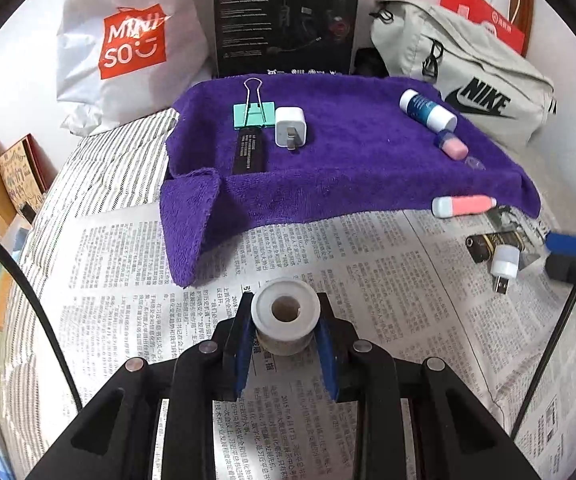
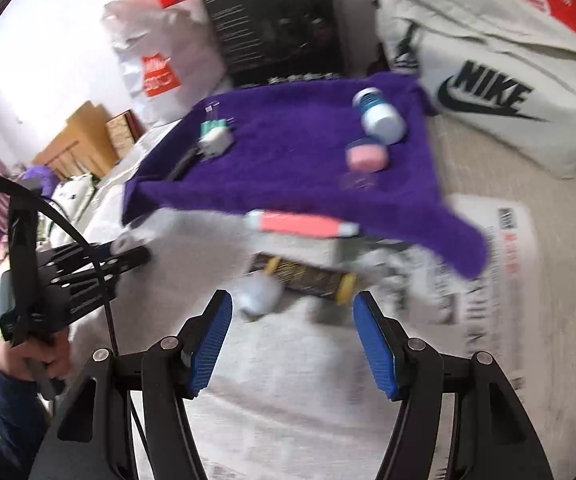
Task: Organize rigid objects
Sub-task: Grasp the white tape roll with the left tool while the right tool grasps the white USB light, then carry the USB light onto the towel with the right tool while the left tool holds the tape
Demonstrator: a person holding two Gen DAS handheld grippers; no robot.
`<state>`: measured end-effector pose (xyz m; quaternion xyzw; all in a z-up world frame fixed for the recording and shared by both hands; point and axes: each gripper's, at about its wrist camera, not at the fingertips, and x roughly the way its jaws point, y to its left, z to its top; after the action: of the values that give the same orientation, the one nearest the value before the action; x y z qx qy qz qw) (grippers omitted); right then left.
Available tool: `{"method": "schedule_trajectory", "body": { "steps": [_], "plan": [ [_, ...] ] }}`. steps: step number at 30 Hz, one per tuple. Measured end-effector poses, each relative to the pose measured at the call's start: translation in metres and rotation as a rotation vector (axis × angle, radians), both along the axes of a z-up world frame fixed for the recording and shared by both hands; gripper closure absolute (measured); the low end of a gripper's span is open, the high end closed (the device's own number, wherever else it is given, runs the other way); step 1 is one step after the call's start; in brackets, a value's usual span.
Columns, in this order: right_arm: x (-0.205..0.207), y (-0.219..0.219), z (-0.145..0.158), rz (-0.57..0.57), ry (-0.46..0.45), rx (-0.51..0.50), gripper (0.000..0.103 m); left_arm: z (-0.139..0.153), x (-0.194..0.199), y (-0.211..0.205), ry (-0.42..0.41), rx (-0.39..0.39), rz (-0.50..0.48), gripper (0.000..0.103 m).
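Low in the centre of its frame, the left gripper (image 1: 285, 330) is clamping a white tape roll (image 1: 285, 316) between its blue pads over the newspaper (image 1: 388, 280), just below the purple towel (image 1: 348, 160), while the right gripper (image 2: 292, 342) is hanging wide open, gripping nothing, with the small white USB lamp (image 2: 257, 294) lying ahead of it.

- Left wrist view: sharp, evenly lit by soft daylight; newspaper (image 1: 368, 264) print is readable.
- A white glare patch washes the white bag (image 1: 127, 40) at the upper left.
- The purple towel (image 1: 348, 160) casts only faint shadows.
- Right wrist view: smeared by motion blur, and the pink tube (image 2: 300, 224) streaks.
- Both views curve strongly toward dark, rounded corners.
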<state>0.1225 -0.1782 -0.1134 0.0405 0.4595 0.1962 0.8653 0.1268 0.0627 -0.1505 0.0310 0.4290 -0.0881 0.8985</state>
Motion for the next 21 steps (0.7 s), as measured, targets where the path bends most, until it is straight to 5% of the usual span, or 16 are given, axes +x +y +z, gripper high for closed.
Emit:
{"method": "schedule_trajectory", "body": {
  "steps": [10, 14, 21],
  "plan": [
    [0.016, 0.028, -0.024, -0.025, 0.030, -0.043, 0.057, -0.001, -0.006, 0.003, -0.029, -0.021, -0.011, 0.076],
    [0.018, 0.039, -0.027, -0.015, -0.003, -0.103, 0.074, 0.000, -0.007, 0.006, -0.030, -0.033, -0.013, 0.076],
    [0.004, 0.028, -0.017, -0.012, -0.052, -0.200, 0.074, 0.000, -0.007, 0.006, -0.031, -0.033, -0.012, 0.076]
  ]
}}
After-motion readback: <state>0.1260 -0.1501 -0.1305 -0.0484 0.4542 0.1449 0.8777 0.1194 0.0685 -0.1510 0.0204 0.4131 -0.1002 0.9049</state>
